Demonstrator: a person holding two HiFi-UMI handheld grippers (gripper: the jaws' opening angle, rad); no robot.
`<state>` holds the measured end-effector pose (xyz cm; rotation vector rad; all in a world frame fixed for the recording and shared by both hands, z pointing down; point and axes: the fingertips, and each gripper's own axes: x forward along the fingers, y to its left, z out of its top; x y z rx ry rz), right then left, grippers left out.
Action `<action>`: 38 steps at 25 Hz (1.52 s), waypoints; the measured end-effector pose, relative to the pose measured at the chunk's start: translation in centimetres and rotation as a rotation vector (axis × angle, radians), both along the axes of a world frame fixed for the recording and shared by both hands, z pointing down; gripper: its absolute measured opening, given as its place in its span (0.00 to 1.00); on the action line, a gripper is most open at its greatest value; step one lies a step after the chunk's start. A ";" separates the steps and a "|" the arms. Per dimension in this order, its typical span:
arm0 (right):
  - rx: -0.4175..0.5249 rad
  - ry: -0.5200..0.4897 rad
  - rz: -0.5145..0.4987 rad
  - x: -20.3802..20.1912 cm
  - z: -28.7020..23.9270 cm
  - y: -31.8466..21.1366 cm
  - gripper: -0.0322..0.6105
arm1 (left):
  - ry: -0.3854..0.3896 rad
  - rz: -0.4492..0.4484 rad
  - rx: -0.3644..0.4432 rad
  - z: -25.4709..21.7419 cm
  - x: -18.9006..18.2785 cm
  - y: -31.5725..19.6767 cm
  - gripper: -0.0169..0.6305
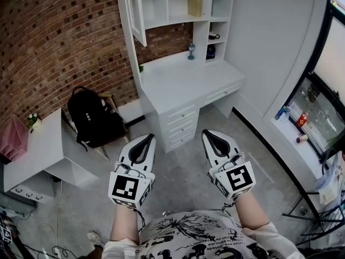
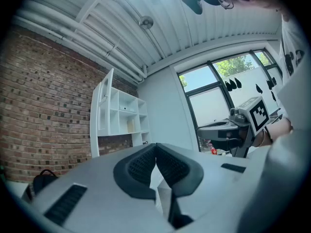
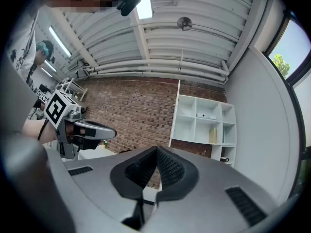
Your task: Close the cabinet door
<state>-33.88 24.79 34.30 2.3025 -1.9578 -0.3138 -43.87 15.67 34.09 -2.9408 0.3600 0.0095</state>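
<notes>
Where the brick wall (image 1: 54, 31) meets the plain white wall (image 1: 269, 36), a white desk (image 1: 180, 120) with drawers stands on the grey floor (image 1: 178, 169). A white shelf unit (image 1: 207, 20) rises from the back edge of its worktop (image 1: 183, 82). The cabinet door (image 1: 137, 9) hangs at the left side of that shelf unit. It is swung out open above the back left corner of the worktop, leaving the compartments behind it uncovered. It is well apart from both grippers.

To the left of the desk a low white cupboard (image 1: 38, 150) carries a pink box (image 1: 12, 139). Between the cupboard and the desk a black backpack (image 1: 94, 117) rests on a wooden seat.

The left hand-held gripper (image 1: 147, 138) and the right hand-held gripper (image 1: 208, 134) are held level side by side over the floor. Both are in front of the desk and point toward it. Each gripper view shows its ribbed black pads pressed together at the tips, and neither has anything between them.

A yellowish box (image 1: 194, 4) stands upright in a middle compartment of the shelf unit. A small stemmed ornament (image 1: 191, 50) stands at the back edge of the worktop, just left of the lower right compartments.
</notes>
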 end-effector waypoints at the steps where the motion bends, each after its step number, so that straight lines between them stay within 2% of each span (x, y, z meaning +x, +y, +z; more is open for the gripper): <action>1: 0.000 -0.003 0.000 0.1 0.0 -0.2 0.07 | -0.003 0.004 0.000 0.1 0.1 -0.2 0.05; 10: -0.003 -0.011 0.007 -0.2 0.7 -2.7 0.07 | -0.011 0.039 0.002 0.7 0.6 -2.1 0.05; 15: 0.028 -0.045 0.051 -1.3 0.2 -4.6 0.07 | 0.021 0.081 -0.010 0.2 -0.5 -4.1 0.05; 16: 0.034 -0.046 0.059 -1.5 0.1 -5.0 0.07 | 0.032 0.090 -0.014 0.1 -0.6 -4.6 0.19; 17: 0.035 -0.046 0.068 -1.6 0.2 -5.4 0.07 | 0.041 0.097 -0.016 0.1 -0.6 -5.2 0.48; 18: 0.032 -0.045 0.077 -1.6 0.4 -5.8 0.07 | 0.049 0.099 -0.016 0.0 -0.6 -5.7 0.55; 23: 0.018 -0.032 0.098 -2.1 0.8 -8.2 0.07 | 0.046 0.090 -0.006 -0.1 -0.8 -9.2 0.57; 27: 0.011 -0.047 0.084 -0.5 1.8 -10.4 0.07 | 0.030 0.082 -0.005 0.7 0.8 -11.2 0.57; 33: 0.038 -0.055 -0.002 5.6 2.3 -15.3 0.07 | 0.027 0.006 0.018 1.3 6.0 -14.8 0.57; 38: 0.054 -0.050 -0.119 12.8 1.0 -21.0 0.07 | 0.033 -0.116 0.029 0.4 12.0 -19.3 0.57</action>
